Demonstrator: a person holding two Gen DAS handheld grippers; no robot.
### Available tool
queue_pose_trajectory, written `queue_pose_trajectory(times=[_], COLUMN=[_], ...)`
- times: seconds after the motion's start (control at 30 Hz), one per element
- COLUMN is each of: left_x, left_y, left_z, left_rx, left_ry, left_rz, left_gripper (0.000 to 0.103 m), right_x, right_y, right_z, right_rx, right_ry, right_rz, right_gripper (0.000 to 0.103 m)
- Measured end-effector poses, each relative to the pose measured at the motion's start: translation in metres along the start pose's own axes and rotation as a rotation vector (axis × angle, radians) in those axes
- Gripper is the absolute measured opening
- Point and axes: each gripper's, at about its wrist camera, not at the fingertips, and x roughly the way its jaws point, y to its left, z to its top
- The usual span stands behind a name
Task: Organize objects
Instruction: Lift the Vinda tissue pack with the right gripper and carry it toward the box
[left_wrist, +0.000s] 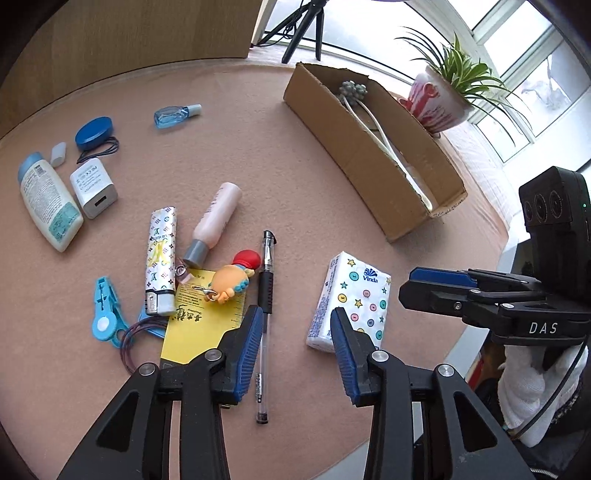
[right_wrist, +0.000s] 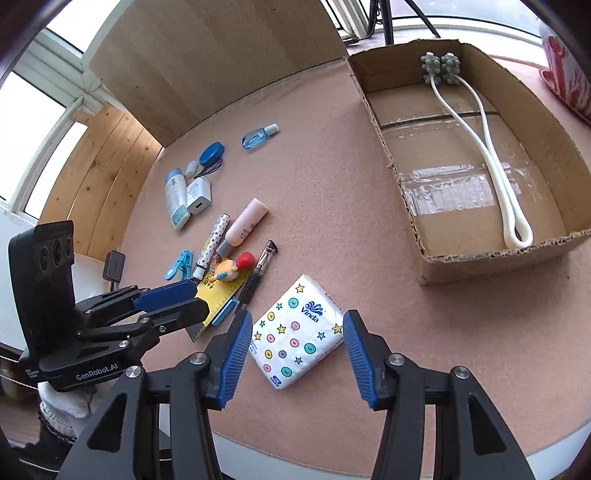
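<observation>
A Vinda tissue pack (right_wrist: 295, 328) with star and button prints lies flat on the pink mat. My right gripper (right_wrist: 296, 321) hovers over it, open, a blue pad on either side without pressing it. My left gripper (left_wrist: 296, 317) is open and holds nothing, between the tissue pack (left_wrist: 351, 299) and a black gel pen (left_wrist: 266, 284). An open cardboard box (right_wrist: 480, 258) at the right holds a white massage roller (right_wrist: 495, 166). Left of the pen lie a figurine keychain (left_wrist: 231, 282), a yellow ruler card (left_wrist: 207, 317), a patterned lighter (left_wrist: 160, 258) and a pink bottle (left_wrist: 216, 218).
A blue clip (left_wrist: 105, 314), lotion bottle (left_wrist: 48, 203), white charger (left_wrist: 92, 188), blue lid (left_wrist: 94, 133) and small blue bottle (left_wrist: 173, 114) sit at the left. A potted plant (left_wrist: 439, 99) stands behind the box. A wooden panel and a tripod (left_wrist: 306, 26) are at the back.
</observation>
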Motion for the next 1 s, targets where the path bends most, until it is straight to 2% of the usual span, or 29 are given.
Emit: queue_pose_trajectory(times=[0.07, 0.3, 0.53, 1.0], left_x=[0.008, 0.027, 0.03, 0.023], left_y=[-0.01, -0.037, -0.044, -0.039], left_z=[-0.001, -0.004, -0.011, -0.028], left_rx=[0.028, 0.115, 0.128, 0.103], left_ry=[0.024, 0.076, 0.101, 0.093], left_rz=[-0.028, -0.051, -0.072, -0.088], left_gripper=[0.041, 0.042, 0.042, 0.04], right_x=[0.001, 0.005, 0.012, 0.028], right_y=[-0.007, -0.025, -0.022, -0.023], right_z=[-0.005, -0.018, -0.019, -0.02], right_rx=[0.045, 0.168, 0.185, 0.187], right_ry=[0.003, 0.01, 0.019, 0.065], right_rz=[0.004, 0.054, 0.058, 0.059], right_gripper=[0.047, 0.042, 0.036, 0.034])
